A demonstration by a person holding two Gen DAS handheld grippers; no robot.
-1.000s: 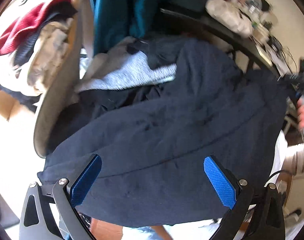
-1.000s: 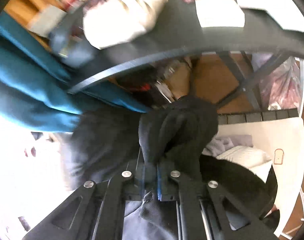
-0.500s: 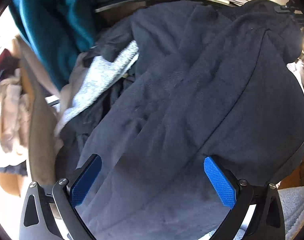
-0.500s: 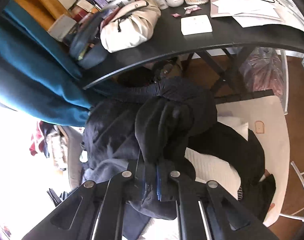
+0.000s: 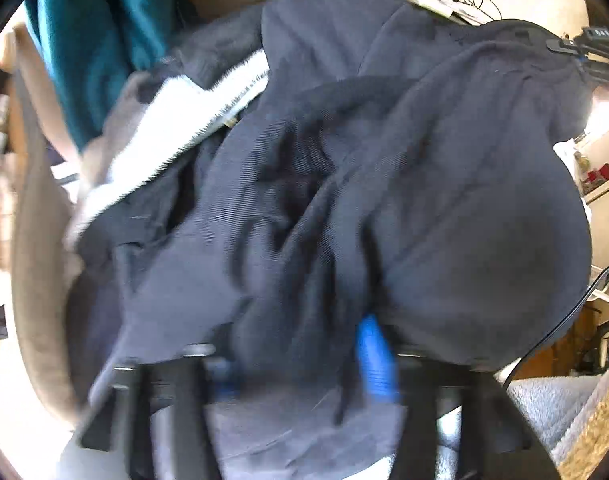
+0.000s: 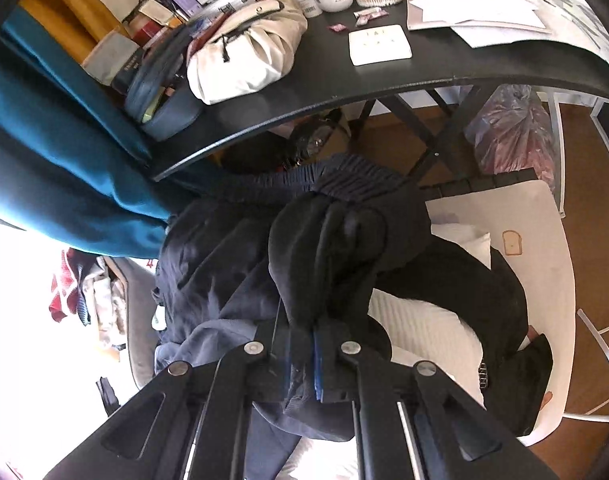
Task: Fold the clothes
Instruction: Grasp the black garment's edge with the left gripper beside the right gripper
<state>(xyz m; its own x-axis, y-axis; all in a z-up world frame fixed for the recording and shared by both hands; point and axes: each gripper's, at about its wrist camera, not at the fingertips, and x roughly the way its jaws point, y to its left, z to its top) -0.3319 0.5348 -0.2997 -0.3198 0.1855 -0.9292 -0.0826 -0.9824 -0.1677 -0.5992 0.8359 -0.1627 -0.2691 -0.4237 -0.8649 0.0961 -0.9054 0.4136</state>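
Navy garment (image 6: pixel 224 272), right hand-held gripper (image 6: pixel 304 364) clenching it, left hand-held gripper (image 5: pixel 300 360) closing on it

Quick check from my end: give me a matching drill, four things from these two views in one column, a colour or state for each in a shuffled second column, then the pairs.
Things:
1. right claw
2. curtain
3. bag on the desk
4. left claw

Descriptions:
A. teal
B. closing, with dark cloth between its fingers
C. cream
D. clamped shut on a bunched fold of the dark garment

Pairs: 1-D, 2-A, 3-C, 4-B
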